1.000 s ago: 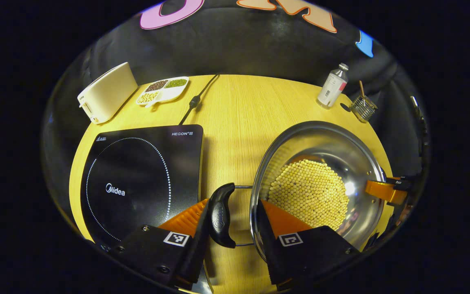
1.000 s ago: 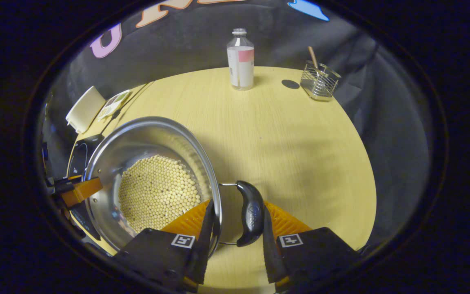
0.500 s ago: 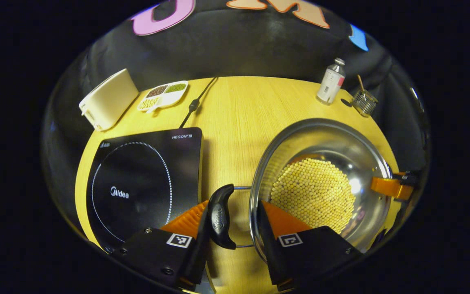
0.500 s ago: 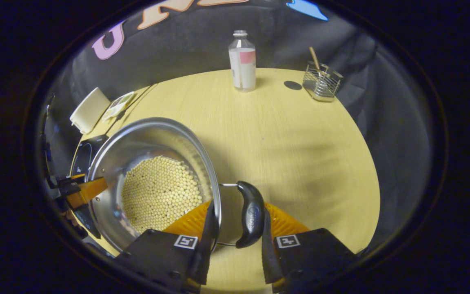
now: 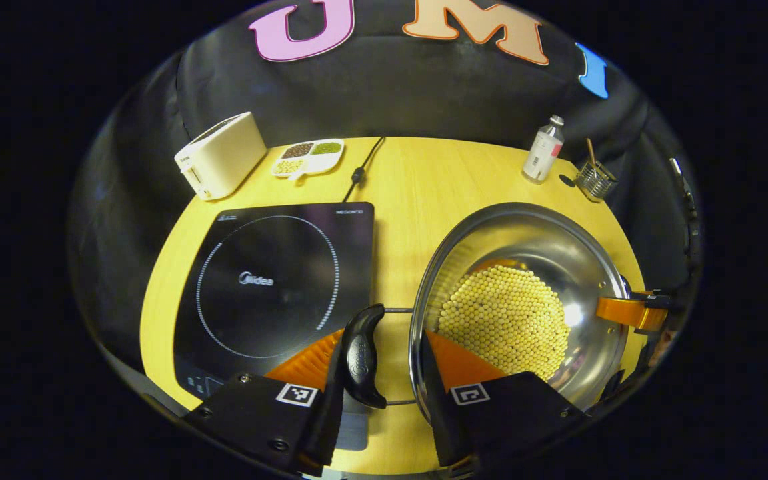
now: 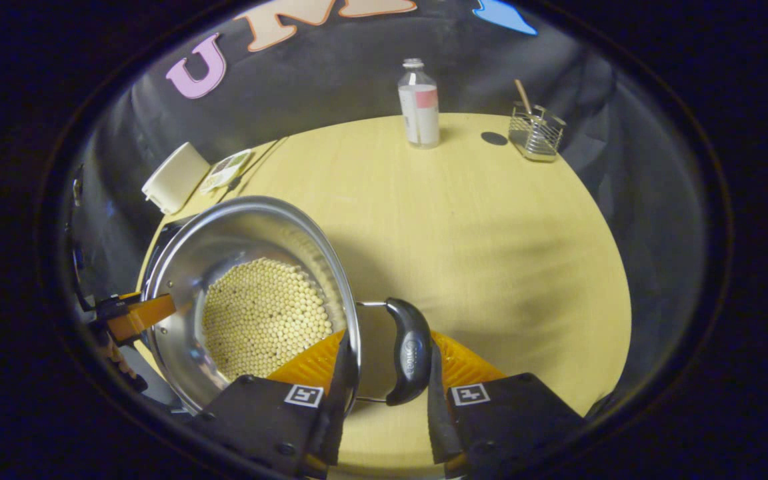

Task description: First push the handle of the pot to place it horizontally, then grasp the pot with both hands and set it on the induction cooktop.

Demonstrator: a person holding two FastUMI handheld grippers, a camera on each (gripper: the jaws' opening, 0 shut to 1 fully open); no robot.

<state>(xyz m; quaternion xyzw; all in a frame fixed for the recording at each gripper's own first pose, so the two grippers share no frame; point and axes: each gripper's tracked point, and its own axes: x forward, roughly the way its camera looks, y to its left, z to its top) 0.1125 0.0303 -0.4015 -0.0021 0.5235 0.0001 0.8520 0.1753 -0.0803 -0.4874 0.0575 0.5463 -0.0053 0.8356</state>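
A steel pot [image 5: 524, 230] with yellow beans [image 5: 504, 320] in it hangs between both grippers, above the wooden table [image 5: 417, 180]. My left gripper [image 5: 377, 363] is shut on the pot's black left handle [image 5: 359, 353], one finger outside the handle and the other inside the rim. My right gripper [image 6: 387, 363] is shut the same way on the right handle [image 6: 409, 352]. The black induction cooktop [image 5: 271, 280] lies just left of the pot, its near right corner under the left handle. Across the pot [image 6: 244, 220], each view shows the other gripper's orange finger [image 5: 627, 311] [image 6: 139, 315].
A cream toaster [image 5: 221, 155] and a divided dish of beans [image 5: 307, 157] stand behind the cooktop, whose cable [image 5: 361, 170] runs to the back. A bottle [image 6: 419, 103] and a wire holder [image 6: 536, 130] stand at the far right edge.
Both grippers have risen and carried the pot leftward toward the cooktop; the table looks farther below, and the left handle now overlaps the cooktop's corner.
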